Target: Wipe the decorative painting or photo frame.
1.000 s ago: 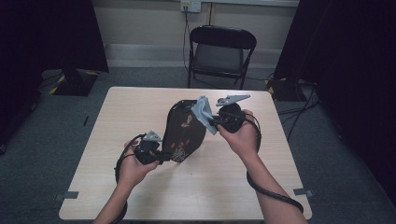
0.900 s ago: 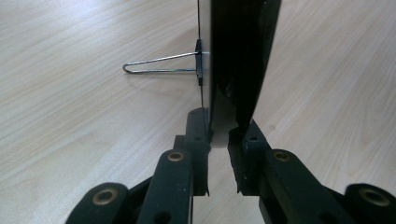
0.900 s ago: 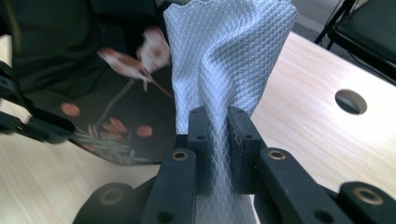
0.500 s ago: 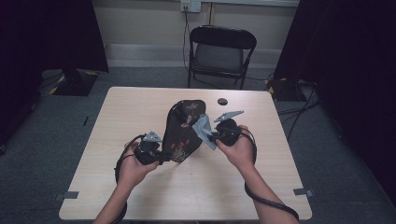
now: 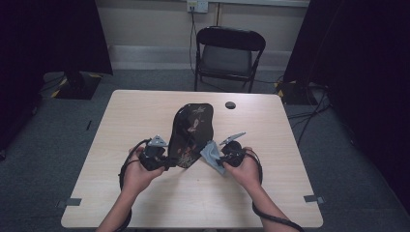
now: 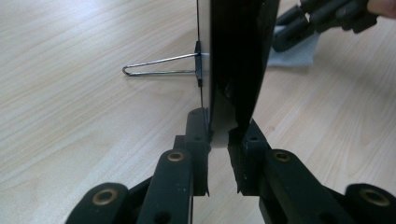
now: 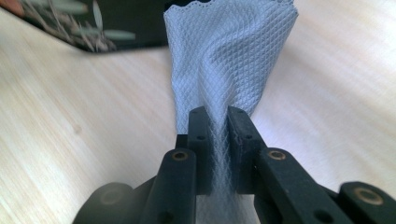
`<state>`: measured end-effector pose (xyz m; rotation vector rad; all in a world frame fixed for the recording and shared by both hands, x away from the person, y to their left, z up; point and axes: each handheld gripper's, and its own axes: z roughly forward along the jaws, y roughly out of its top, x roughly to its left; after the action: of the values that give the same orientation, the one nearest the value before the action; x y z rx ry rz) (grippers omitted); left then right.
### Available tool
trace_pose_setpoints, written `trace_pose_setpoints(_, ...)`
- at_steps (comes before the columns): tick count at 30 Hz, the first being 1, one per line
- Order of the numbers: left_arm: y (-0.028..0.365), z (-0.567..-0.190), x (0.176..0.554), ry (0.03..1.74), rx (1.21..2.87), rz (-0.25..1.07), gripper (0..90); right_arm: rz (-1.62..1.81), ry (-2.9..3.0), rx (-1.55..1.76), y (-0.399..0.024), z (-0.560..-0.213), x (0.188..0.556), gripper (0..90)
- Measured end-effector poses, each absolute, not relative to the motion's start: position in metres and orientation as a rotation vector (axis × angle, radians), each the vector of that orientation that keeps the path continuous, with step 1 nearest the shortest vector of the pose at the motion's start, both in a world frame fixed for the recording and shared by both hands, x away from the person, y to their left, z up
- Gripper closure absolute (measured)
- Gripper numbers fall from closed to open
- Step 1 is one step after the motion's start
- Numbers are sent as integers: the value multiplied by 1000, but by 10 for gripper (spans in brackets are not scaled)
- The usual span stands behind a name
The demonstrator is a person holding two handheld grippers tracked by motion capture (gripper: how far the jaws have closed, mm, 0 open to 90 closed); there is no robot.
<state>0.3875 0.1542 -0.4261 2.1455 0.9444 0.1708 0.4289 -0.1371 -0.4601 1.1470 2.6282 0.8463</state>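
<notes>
My left tongs (image 6: 218, 140) are pinching the dark floral tray's (image 5: 192, 130) near edge; my right tongs (image 7: 217, 122) are pinching a grey cloth (image 7: 233, 51) beside that tray, its top cut off.

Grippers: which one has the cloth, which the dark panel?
The right gripper is shut on the pale grey cloth. The left gripper clamps the near edge of the dark floral panel, held up off the table.
</notes>
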Motion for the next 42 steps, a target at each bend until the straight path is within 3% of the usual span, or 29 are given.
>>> trace_pose_setpoints(8,155,-426,388,949,2147,166,785,824,2643,1142,-143,-460,421,814)
trace_pose_setpoints(14,154,-426,388,951,2149,168,785,884,2570,1111,-155,-422,416,814)
trace_pose_setpoints(22,154,-425,389,948,2149,167,786,982,2478,1029,-161,-344,418,814)
trace_pose_setpoints(30,154,-425,390,948,2150,166,785,1067,2440,940,-140,-293,420,813)
trace_pose_setpoints(42,153,-425,390,947,2149,166,786,1028,2510,939,-121,-326,424,813)
